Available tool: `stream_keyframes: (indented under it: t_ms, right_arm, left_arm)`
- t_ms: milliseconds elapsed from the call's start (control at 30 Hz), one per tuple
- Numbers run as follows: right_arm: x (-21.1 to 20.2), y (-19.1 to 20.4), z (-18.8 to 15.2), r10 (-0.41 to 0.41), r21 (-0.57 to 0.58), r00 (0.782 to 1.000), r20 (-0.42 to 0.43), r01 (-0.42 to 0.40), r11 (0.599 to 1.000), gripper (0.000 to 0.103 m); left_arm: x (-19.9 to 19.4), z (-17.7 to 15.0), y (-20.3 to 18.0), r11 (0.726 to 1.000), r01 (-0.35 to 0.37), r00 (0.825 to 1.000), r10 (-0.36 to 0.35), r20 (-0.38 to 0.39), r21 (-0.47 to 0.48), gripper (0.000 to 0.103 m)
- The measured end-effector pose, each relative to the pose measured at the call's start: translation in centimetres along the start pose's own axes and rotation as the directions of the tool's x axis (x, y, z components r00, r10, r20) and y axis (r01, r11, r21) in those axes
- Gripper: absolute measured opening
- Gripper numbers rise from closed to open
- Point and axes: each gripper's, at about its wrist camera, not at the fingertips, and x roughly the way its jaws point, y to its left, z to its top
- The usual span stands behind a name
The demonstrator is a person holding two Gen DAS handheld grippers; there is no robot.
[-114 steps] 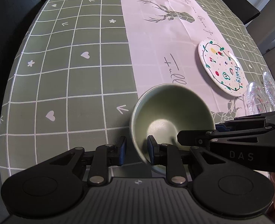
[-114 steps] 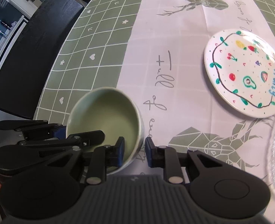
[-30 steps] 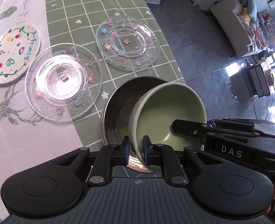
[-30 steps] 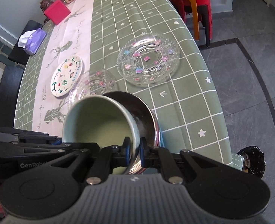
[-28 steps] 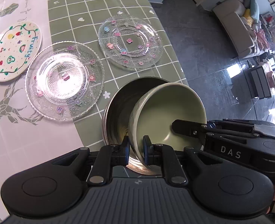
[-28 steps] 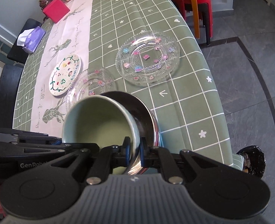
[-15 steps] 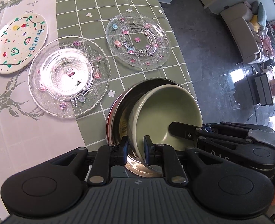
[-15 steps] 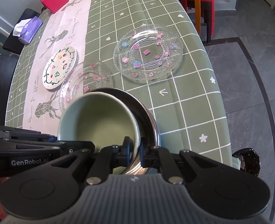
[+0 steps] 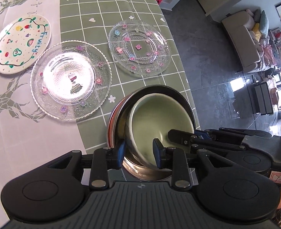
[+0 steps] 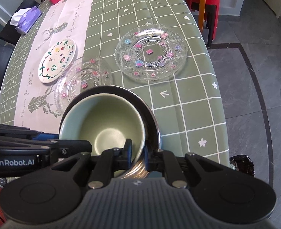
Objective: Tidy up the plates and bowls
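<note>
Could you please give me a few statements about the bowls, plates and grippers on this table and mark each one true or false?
1. The green bowl sits inside the steel bowl. True.
2. Three glass plates lie on the table. False: there are two, the nearer glass plate and the farther glass plate, plus a white "Fruity" plate.
3. The left gripper straddles the green bowl's rim with its jaws opening and gaps at both pads. True.
4. The "Fruity" plate lies on the green checked cloth. False: it lies on the pale runner.
5. The right gripper has its fingers either side of the green bowl's wall. True.
</note>
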Motion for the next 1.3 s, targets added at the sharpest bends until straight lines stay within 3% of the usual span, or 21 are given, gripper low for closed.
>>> stream_keyframes:
  t_ms: [67,333,433,567,600,667,833,933,1067,1300]
  right_arm:
    - [-0.2,-0.1,0.0,0.002,0.001,1.0,0.005,-0.002,1.0,0.016]
    - [-1.1,-0.1,-0.4,0.0,-0.006,1.0,0.03,0.0,1.0,0.017]
    - [-2.0,-0.3,-0.6,0.009,-0.007,0.999,0.048,-0.008,1.0,0.017]
    - [-2.7,-0.8,-0.7,0.028,0.01,0.996,0.081,-0.029,1.0,0.017]
    - [-2.8,-0.9,-0.8,0.03,0.015,0.996,0.087,-0.032,0.999,0.017]
    - [-3.1,-1.1,-0.9,0.027,0.019,0.994,0.106,-0.029,0.999,0.015]
    - [-4.0,-1.7,-0.6,-0.018,0.018,0.985,0.172,0.015,1.0,0.017]
    - [-3.3,-2.7,-0.2,0.002,0.045,0.988,0.152,-0.009,0.999,0.016]
    - [-2.3,-3.3,-0.2,0.041,0.069,0.991,0.129,-0.05,0.996,0.004]
    - [-1.9,-3.1,-0.1,0.037,0.068,0.992,0.124,-0.046,0.997,0.003]
  left_arm:
    - [-0.4,0.0,0.0,1.0,0.003,1.0,-0.003,0.017,0.006,0.035]
    - [-1.8,-0.6,-0.9,0.996,-0.005,0.996,-0.002,0.091,0.084,0.036]
    - [-2.9,-0.7,-1.3,0.991,-0.012,0.988,-0.009,0.154,0.135,0.036]
    - [-3.4,-0.6,-1.5,0.979,-0.08,0.97,0.033,0.239,0.19,0.036]
    - [-3.2,-0.5,-1.3,0.978,-0.093,0.969,0.046,0.242,0.189,0.034]
    - [-2.9,-0.3,-0.9,0.976,-0.096,0.971,0.048,0.236,0.196,0.021]
    - [-2.2,0.3,0.2,0.975,-0.104,0.966,0.053,0.254,0.194,0.019]
    - [-1.8,0.5,0.7,0.98,-0.075,0.972,0.03,0.233,0.187,0.015]
    - [-1.0,0.6,0.9,0.979,-0.068,0.977,0.025,0.211,0.194,0.011]
    - [-0.8,0.7,1.1,0.98,-0.064,0.98,0.025,0.2,0.187,0.01]
